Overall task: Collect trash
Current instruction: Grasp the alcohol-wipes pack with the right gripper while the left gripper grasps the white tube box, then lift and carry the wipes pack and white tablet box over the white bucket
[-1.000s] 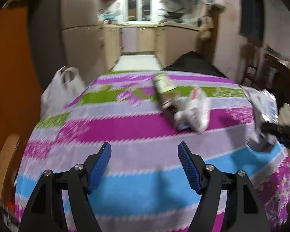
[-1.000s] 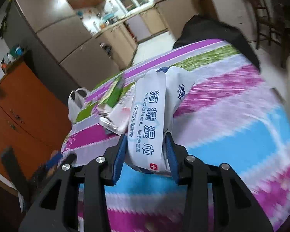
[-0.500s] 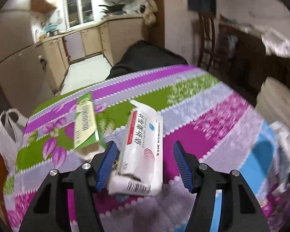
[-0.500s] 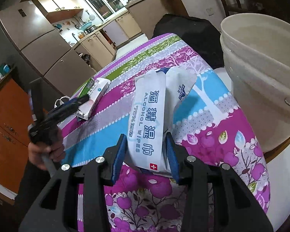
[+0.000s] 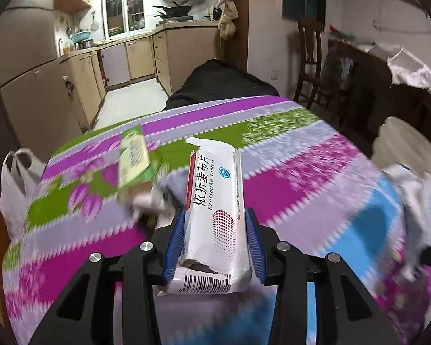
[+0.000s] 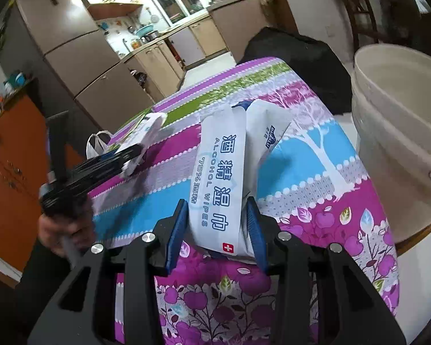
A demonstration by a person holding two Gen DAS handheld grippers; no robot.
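Left gripper [image 5: 215,241] clamps the torn Ezetimibe tablet box [image 5: 214,201] lengthwise, pointing forward; right gripper [image 6: 217,230] grips the alcohol wipes pack [image 6: 218,178] likewise

L gripper [image 5: 214,241] clamping white box, jaws narrowed | R gripper [image 6: 217,230] pinching wipes pack | L hand [image 6: 61,230] gripping handle

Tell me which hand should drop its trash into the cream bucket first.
Right. The right gripper, shut on the white alcohol wipes packet, has the cream plastic bucket close beside it. The left gripper, shut on the white tablet box, sits farther from that bucket.
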